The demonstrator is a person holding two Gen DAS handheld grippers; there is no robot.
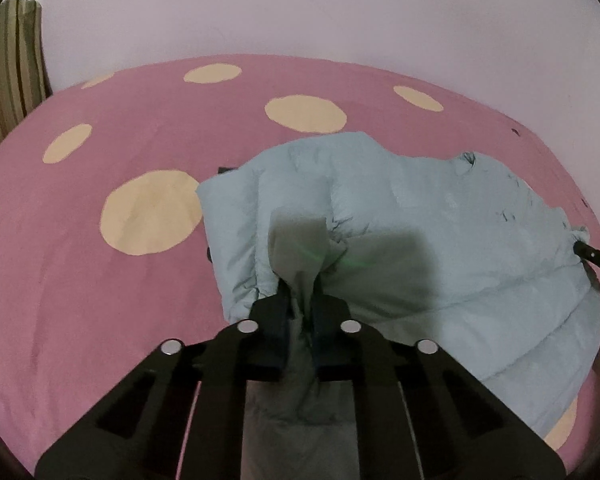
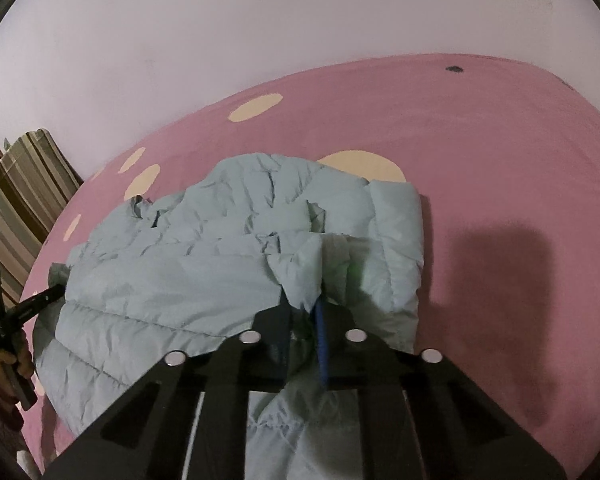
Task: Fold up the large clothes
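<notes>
A pale blue quilted puffer jacket (image 1: 440, 216) lies partly folded on a pink bed sheet with cream dots (image 1: 100, 280). My left gripper (image 1: 300, 292) is shut on a bunch of the jacket's fabric at its left edge and holds it a little above the bed. In the right wrist view my right gripper (image 2: 304, 300) is shut on the jacket (image 2: 180, 272) near its right edge, with fabric hanging between the fingers. Each gripper shows at the edge of the other's view: the right one (image 1: 596, 258) and the left one (image 2: 40, 300).
A pale wall (image 1: 300, 12) stands behind the bed. A striped cushion (image 1: 8, 72) leans at the bed's far left corner and also shows in the right wrist view (image 2: 24, 188). The sheet (image 2: 500, 160) stretches bare to the right of the jacket.
</notes>
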